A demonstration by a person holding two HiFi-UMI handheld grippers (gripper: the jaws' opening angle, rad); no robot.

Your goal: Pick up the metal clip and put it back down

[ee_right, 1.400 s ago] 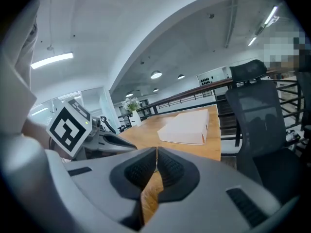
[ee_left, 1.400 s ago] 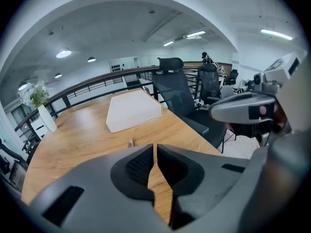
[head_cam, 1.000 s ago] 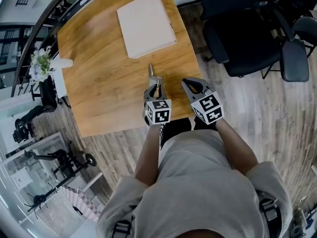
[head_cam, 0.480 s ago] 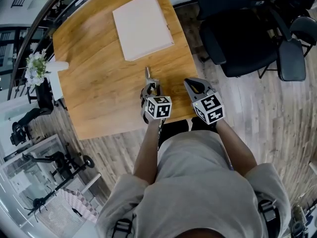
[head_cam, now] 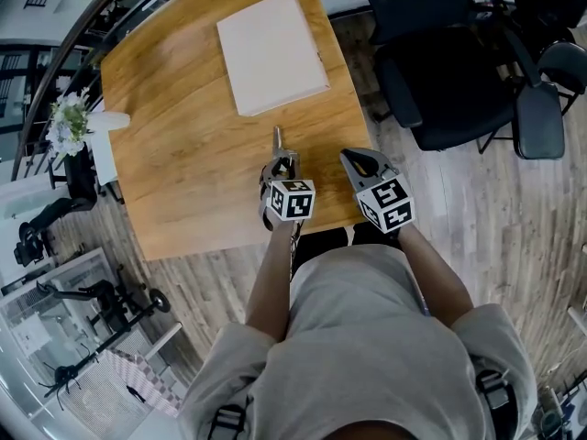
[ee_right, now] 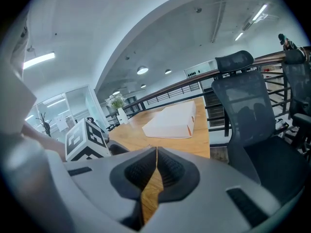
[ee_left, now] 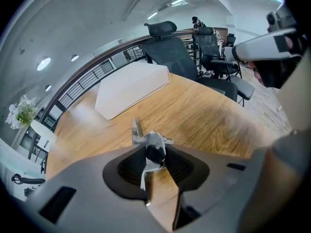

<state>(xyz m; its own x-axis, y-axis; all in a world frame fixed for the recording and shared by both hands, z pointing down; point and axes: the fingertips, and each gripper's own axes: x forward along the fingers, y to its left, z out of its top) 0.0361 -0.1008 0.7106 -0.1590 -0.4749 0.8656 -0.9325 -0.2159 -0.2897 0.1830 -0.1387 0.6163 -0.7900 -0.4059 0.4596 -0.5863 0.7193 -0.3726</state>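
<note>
- A pale grey short-sleeved T-shirt (head_cam: 367,337) filled the lower centre of the head view.
- Black buckled straps (head_cam: 495,392) crossed both shoulders.
- The grey left gripper (head_cam: 280,165) and right gripper (head_cam: 354,158) each bore a black-and-white marker cube (head_cam: 292,200) and black ribbed pads (ee_left: 128,167).

Wooden table (head_cam: 183,154), one: warm-toned plank top, mostly bare. Flat white box (head_cam: 272,51), one: lying closed at the far end of the top. Metal clip (head_cam: 279,141), one: small, silver with a dark part, near the near edge and well apart from the box.
</note>
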